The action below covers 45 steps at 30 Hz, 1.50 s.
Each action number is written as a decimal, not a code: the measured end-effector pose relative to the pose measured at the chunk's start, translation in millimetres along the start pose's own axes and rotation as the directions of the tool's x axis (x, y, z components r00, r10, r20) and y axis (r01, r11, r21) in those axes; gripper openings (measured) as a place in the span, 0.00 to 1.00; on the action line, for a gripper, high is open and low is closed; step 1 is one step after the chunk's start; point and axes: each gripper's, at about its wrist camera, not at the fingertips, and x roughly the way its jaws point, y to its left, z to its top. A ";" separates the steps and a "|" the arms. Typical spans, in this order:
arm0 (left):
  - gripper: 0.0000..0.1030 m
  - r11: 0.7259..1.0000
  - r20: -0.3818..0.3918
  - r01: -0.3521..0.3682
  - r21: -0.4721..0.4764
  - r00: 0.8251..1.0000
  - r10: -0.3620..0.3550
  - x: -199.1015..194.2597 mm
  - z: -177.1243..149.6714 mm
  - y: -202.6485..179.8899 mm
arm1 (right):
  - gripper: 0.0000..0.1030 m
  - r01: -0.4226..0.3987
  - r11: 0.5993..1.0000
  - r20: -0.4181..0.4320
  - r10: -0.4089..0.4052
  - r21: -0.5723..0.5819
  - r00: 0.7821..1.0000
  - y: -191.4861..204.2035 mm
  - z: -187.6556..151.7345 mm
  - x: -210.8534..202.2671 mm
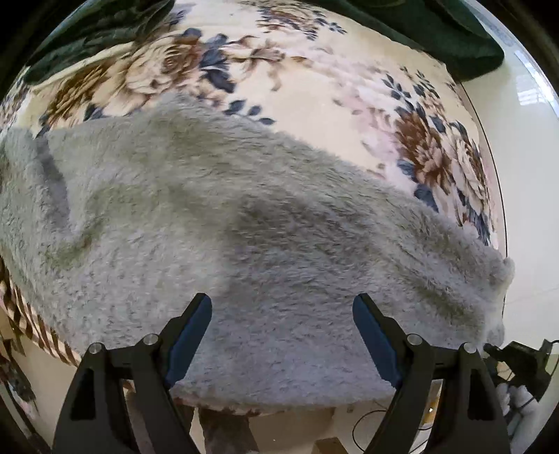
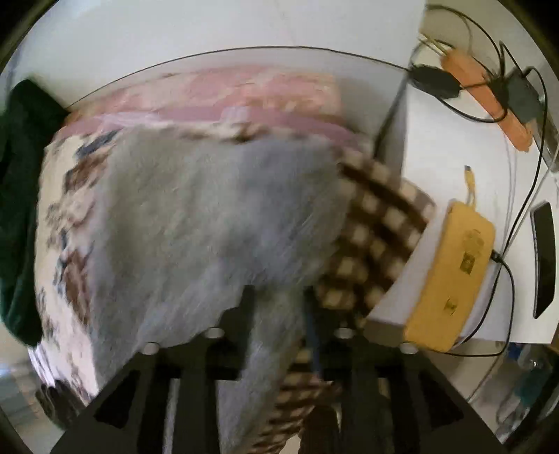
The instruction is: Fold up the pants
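In the left wrist view, the left hand-held gripper (image 1: 281,307) sits at 6 o'clock with its jaws spread wide and nothing between them; its blue-faced fingers (image 1: 190,335) hover just above the near edge of the pants (image 1: 244,223). The pants, grey and fleecy, lie spread across the middle of the view from 9 o'clock to 4 o'clock, resting on a floral blanket (image 1: 314,80) that covers the bed. One end of the pants hangs at the blanket's edge near 4 o'clock. Beyond the pants the blanket runs up to 12 o'clock, where a dark green cloth (image 1: 436,31) lies along its far edge from 11 to 1 o'clock. In the right wrist view, which is blurred, the right hand-held gripper (image 2: 277,307) at 6 o'clock has its jaws drawn together on a fold of the pants (image 2: 209,216), which passes between the fingers and trails down toward the camera. Just beside it at 4 o'clock lies a checked blanket (image 2: 377,230), and past that at 3 o'clock a yellow box (image 2: 450,279) sits on a white desk (image 2: 436,167) with black cables (image 2: 524,195). A power strip (image 2: 489,101) lies at 2 o'clock.
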 end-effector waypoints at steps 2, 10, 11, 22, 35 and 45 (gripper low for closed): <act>0.80 1.000 0.025 0.008 -0.023 1.000 -0.008 -17.0 1.0 20.6 | 0.55 -0.031 0.995 -0.011 0.030 -0.096 0.999 29.6 -31.6 -8.3; 0.80 0.972 0.124 -0.086 -0.219 0.986 0.115 -93.0 31.4 173.6 | 0.69 -0.171 0.955 -0.283 0.099 -0.243 0.954 128.4 -206.5 26.1; 0.80 0.953 0.135 -0.123 -0.276 0.977 0.165 -101.1 42.1 207.6 | 0.69 -0.175 0.954 -0.315 0.093 -0.242 0.945 135.4 -225.6 34.8; 0.20 0.861 0.172 0.009 -0.508 0.981 0.091 -69.0 92.3 382.6 | 0.11 -0.120 0.968 -0.306 0.048 -0.222 0.951 170.4 -323.2 68.9; 0.12 0.813 0.245 0.155 -0.561 0.969 -0.016 -107.6 1.1 430.0 | 0.07 -0.053 0.929 -0.187 -0.018 -0.367 0.982 166.5 -327.2 15.0; 0.26 0.821 0.125 0.069 -0.567 0.992 0.004 -73.2 -2.6 434.0 | 0.57 -0.015 0.901 -0.268 -0.113 -0.434 0.957 180.3 -332.1 27.1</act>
